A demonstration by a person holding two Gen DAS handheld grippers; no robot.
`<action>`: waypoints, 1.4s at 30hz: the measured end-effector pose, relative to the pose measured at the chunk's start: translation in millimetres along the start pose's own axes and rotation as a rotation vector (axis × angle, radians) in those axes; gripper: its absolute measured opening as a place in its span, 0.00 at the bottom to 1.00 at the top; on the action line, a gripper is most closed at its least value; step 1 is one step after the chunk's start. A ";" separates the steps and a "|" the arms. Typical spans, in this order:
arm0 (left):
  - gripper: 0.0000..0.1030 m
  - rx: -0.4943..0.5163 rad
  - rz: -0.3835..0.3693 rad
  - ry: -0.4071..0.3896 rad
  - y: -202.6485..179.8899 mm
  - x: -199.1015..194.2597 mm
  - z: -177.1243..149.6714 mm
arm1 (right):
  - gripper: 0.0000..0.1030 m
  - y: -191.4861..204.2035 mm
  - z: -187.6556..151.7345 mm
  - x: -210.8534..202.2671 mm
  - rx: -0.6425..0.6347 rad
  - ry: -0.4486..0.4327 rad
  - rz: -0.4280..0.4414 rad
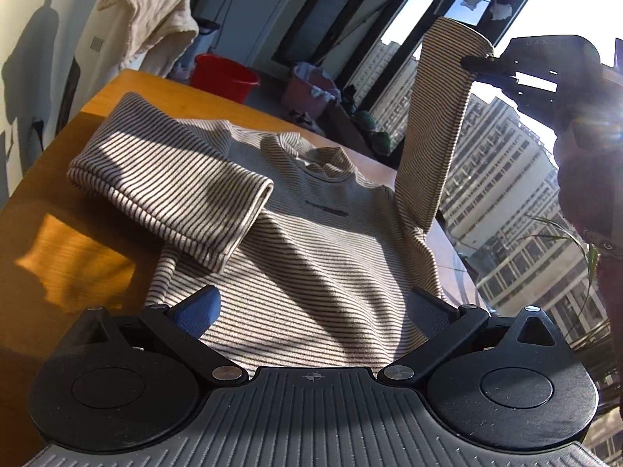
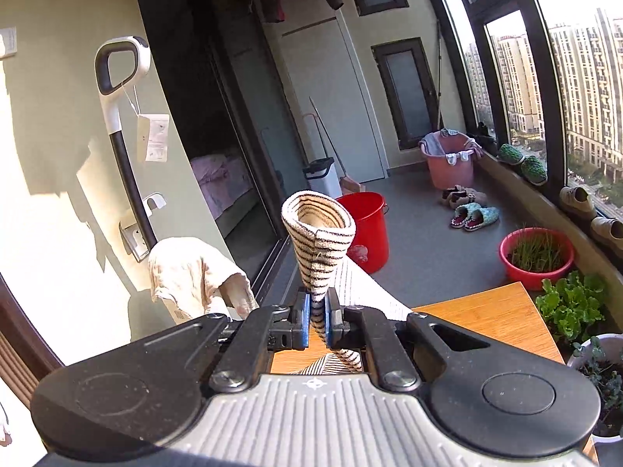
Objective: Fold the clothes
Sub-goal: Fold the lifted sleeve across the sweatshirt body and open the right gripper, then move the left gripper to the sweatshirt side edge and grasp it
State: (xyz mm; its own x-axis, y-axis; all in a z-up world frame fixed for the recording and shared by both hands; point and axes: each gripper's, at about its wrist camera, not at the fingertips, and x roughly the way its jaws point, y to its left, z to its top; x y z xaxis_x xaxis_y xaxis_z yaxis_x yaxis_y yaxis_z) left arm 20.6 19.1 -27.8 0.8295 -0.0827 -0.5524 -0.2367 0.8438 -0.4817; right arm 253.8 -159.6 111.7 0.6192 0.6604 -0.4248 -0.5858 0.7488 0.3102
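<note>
R tongs (image 2: 319, 321) pinch striped sleeve (image 2: 319, 241) aloft; L tongs (image 1: 311, 307) spread wide.

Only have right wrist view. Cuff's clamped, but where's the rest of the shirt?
Observer: The striped shirt lies flat on the wooden table, collar away from the left hand-held gripper.
Operator: Other sleeve?
Observer: The left sleeve is already folded across the chest.
Operator: Left hand-held gripper holding anything?
Observer: No, it is open over the hem, empty. The right hand-held gripper has the right sleeve lifted upright off the table.
</note>
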 end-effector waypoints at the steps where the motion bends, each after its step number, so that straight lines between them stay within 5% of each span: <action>1: 1.00 -0.002 -0.001 0.002 0.6 0.6 -0.3 | 0.07 4.3 -4.0 5.6 -0.007 0.012 0.002; 24: 1.00 0.007 0.040 0.043 3.4 2.4 -7.1 | 0.18 38.5 -37.1 39.0 0.032 0.131 0.167; 30: 1.00 0.058 0.081 0.022 -5.6 0.6 -10.3 | 0.45 26.0 -36.6 11.8 0.050 0.085 0.220; 32: 1.00 0.118 0.135 -0.024 -10.6 -0.3 -11.3 | 0.61 16.4 -40.4 -5.1 0.048 0.059 0.226; 37: 1.00 0.309 0.342 -0.177 -18.7 -2.5 -6.7 | 0.78 -11.8 -64.7 -46.5 0.008 -0.007 0.245; 42: 1.00 0.562 0.534 -0.235 -30.3 19.5 -2.1 | 0.85 -48.1 -97.7 -64.1 0.046 -0.018 0.274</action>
State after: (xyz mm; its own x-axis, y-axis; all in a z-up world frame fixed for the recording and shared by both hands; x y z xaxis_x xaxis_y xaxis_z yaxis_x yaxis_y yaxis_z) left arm 42.9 -9.3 -25.5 0.7759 0.4677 -0.4235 -0.3934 0.8834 0.2548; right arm 191.2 -243.5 40.9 0.4502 0.8393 -0.3046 -0.7084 0.5434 0.4503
